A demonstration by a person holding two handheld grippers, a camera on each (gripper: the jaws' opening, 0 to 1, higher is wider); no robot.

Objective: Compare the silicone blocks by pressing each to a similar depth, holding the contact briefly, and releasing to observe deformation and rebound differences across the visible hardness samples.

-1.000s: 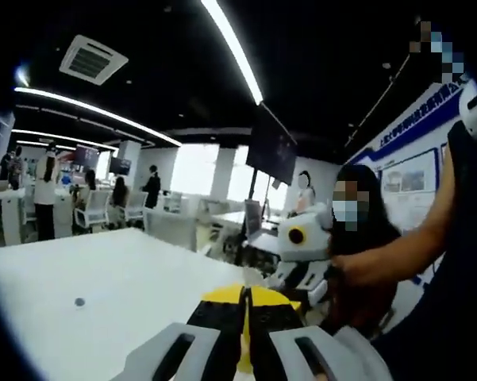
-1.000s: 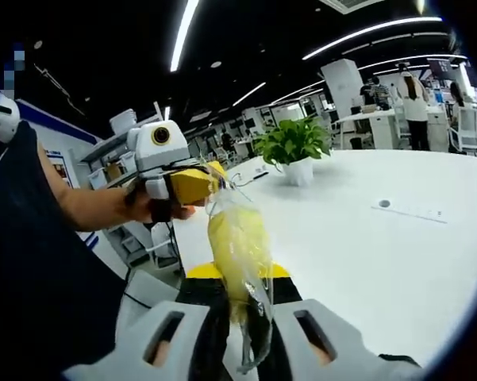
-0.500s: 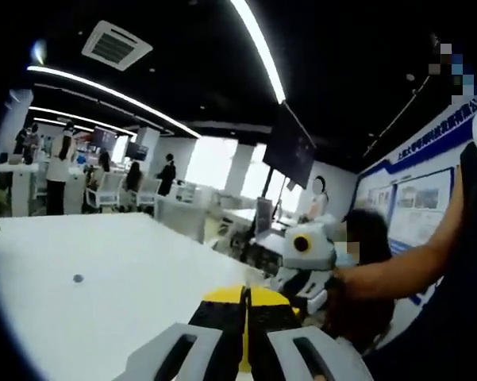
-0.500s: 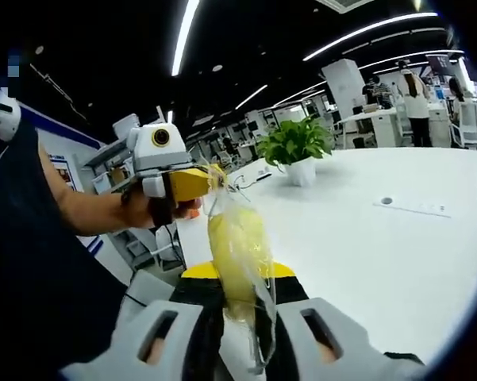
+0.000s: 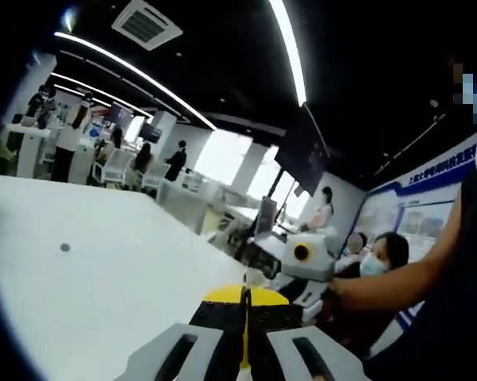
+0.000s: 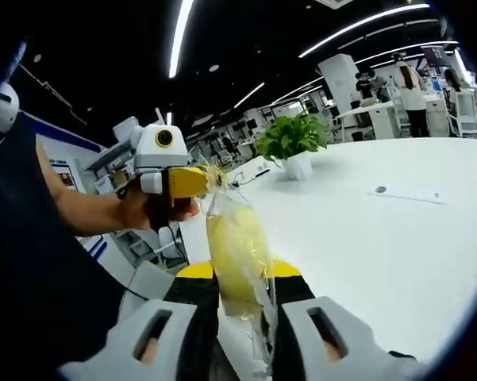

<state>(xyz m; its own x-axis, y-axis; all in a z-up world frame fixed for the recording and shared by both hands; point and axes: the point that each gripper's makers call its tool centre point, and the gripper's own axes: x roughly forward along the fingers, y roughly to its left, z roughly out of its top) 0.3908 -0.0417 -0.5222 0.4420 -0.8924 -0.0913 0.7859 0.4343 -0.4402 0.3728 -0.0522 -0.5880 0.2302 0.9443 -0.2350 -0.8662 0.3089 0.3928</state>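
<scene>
Silicone block in the left gripper view appears as no more than a thin yellow sliver [image 5: 244, 359] caught between the jaws of the left gripper [image 5: 246, 349], which are drawn together with only a narrow seam between their black and yellow tips. Past them lies the white table [image 5: 103, 278], and to the right the right gripper [image 5: 298, 258] comes into view in a person's hand [image 5: 333, 298], with a masked person [image 5: 377, 266] seated behind. In the right gripper view the right gripper [image 6: 240, 305] is clamped on a pale yellow, rounded, soft-looking silicone block [image 6: 232, 258] wrapped in a clear, crinkled plastic bag [image 6: 262, 325], which stands up between the jaws above the table edge [image 6: 365, 238]. The bag's gathered top reaches up to the yellow tips of the left gripper [image 6: 210, 181], which pinch it; a hand [image 6: 147, 208] holds that gripper from the left. A potted green plant [image 6: 290, 143] sits farther back on the table, well apart from the block.
</scene>
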